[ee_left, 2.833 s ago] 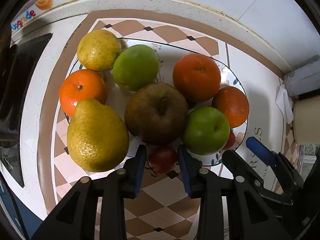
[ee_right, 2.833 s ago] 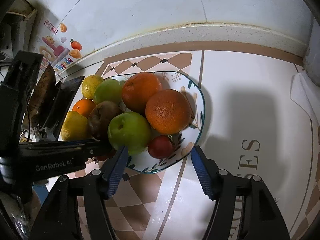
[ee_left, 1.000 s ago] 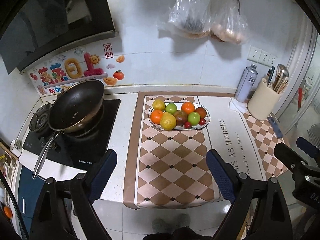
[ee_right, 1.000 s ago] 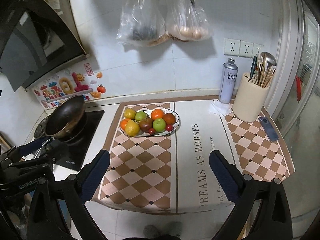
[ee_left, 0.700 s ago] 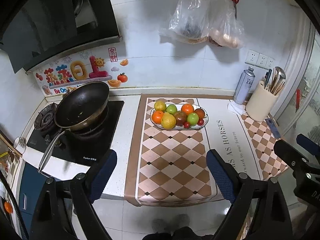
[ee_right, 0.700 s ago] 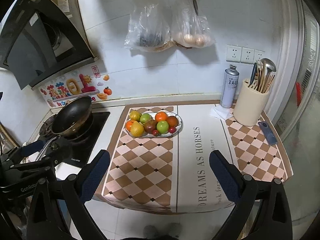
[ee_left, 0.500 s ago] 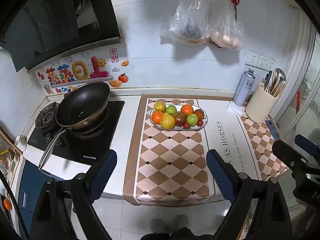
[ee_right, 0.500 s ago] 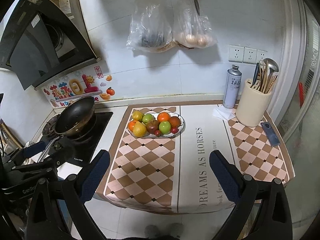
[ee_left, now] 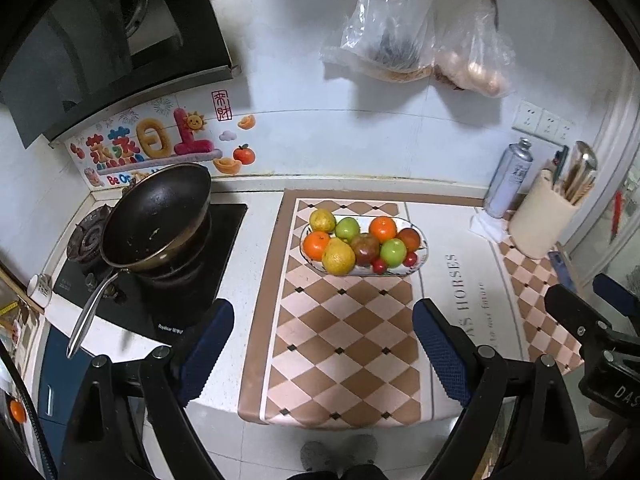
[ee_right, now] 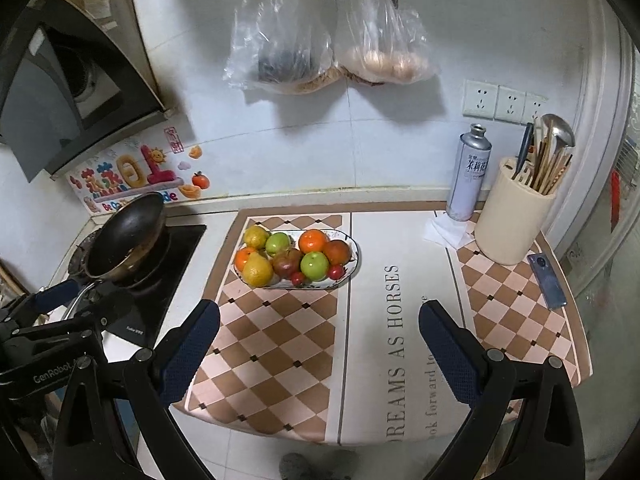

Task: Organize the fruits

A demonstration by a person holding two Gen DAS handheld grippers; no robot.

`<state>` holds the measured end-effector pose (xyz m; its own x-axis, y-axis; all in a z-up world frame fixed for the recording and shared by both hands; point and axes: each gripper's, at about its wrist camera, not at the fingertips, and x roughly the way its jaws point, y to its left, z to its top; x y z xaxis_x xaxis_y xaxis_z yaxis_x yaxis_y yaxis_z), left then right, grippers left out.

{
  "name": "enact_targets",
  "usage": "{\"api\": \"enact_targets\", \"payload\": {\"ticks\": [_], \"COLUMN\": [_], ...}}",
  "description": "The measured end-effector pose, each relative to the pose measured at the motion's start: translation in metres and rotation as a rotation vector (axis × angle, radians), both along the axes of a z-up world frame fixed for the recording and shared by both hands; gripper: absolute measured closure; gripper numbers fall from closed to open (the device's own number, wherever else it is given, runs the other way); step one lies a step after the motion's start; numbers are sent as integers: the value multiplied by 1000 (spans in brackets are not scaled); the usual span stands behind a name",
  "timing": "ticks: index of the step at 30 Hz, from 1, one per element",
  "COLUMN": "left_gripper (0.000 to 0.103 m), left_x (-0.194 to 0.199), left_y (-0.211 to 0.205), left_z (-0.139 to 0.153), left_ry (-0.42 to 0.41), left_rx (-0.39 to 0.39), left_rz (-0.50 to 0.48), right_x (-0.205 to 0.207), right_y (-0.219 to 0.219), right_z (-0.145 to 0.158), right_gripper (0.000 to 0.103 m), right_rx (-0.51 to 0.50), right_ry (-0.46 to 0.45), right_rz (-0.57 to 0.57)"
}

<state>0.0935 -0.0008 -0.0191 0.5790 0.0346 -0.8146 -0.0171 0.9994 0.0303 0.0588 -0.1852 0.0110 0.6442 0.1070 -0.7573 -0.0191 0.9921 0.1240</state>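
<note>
Both grippers hang well back from the counter, above its front edge. The left gripper [ee_left: 323, 344] has its jaws wide apart, holding nothing; the right gripper [ee_right: 319, 344] likewise stands spread and empty. The fruit plate [ee_left: 420, 256] rests on the checkered mat [ee_left: 344, 340], toward the back wall, loaded with oranges, green apples, a pear [ee_left: 338, 257] and small red fruits. A black pan [ee_left: 156, 216] sits on the stove left of it.
</note>
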Motion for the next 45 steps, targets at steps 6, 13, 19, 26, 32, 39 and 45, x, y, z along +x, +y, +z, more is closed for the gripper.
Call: {"api": "enact_targets", "payload": {"ticks": [6,13,19,26,32,39,45], "left_gripper": [12,12,12,12,12,5,3], "left_x": [29,45,47,52,49,44,42], "left_y": [-2,-2,-1,-2,-3,-2,-2], "left_z": [-7,-11,-11,-18,-21,-25,-24], "left_ry": [23,36,38,54,61,80,75], "left_rx": [-10,-3,-5,-11,-8,-22,-15], "left_rz": [12,19,17,24,29,35,35], "right_x": [36,56,59,59,59,58,58], "right_y": [-2,-4,-3,-1,1,1,1], "right_z": [-13,-15,-15,-19,-20,-24,-25], "right_gripper": [1,1,1,1,1,1,1], "right_rx": [-3,3,0,-10,-17,-19,-15], "right_ry": [36,56,67,88,94,107,111], "right_rz": [-10,-11,-6,1,4,6,4]}}
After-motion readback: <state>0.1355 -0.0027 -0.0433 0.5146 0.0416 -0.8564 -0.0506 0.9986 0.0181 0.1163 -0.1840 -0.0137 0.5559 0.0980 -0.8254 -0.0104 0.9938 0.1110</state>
